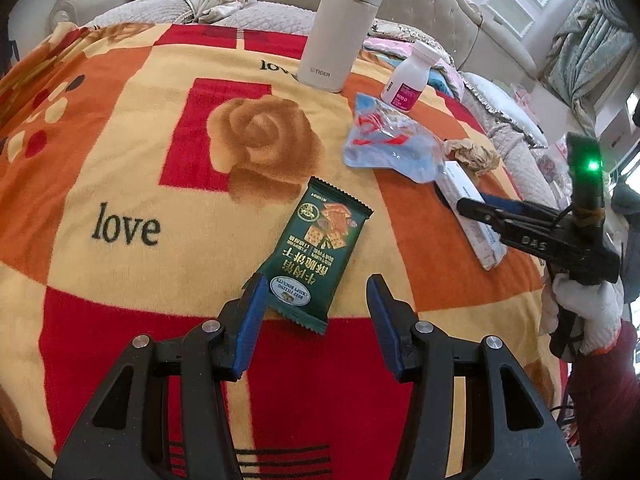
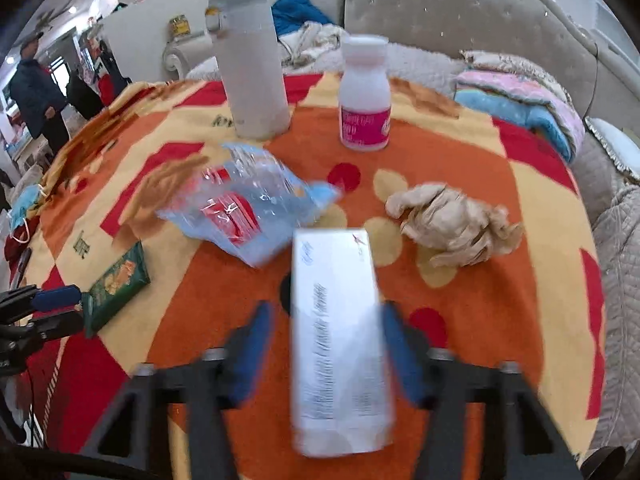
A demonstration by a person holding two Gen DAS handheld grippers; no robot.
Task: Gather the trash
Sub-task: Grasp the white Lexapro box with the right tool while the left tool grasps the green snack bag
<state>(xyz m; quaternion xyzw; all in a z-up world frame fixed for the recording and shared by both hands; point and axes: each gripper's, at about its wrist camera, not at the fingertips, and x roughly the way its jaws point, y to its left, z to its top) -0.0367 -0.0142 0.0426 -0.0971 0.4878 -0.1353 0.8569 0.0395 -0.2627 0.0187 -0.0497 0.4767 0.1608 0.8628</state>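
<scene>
A green biscuit wrapper (image 1: 316, 248) lies flat on the red, orange and cream blanket (image 1: 120, 160). My left gripper (image 1: 316, 304) is open around its near end; the left pad touches its edge and the right pad stands apart. A long white box (image 2: 336, 320) lies between the blurred fingers of my right gripper (image 2: 328, 340), with a gap still showing at the left pad. In the left wrist view the right gripper (image 1: 476, 204) reaches over that white box (image 1: 484, 248). A clear blue plastic bag (image 2: 248, 208) and crumpled brown paper (image 2: 452, 224) lie just beyond.
A white thermos (image 1: 340, 28) and a white pill bottle with a pink label (image 1: 408, 80) stand upright at the far side. A blue face mask (image 2: 24, 204) lies at the blanket's left edge. People (image 2: 36, 88) stand far left. Sofas surround the blanket.
</scene>
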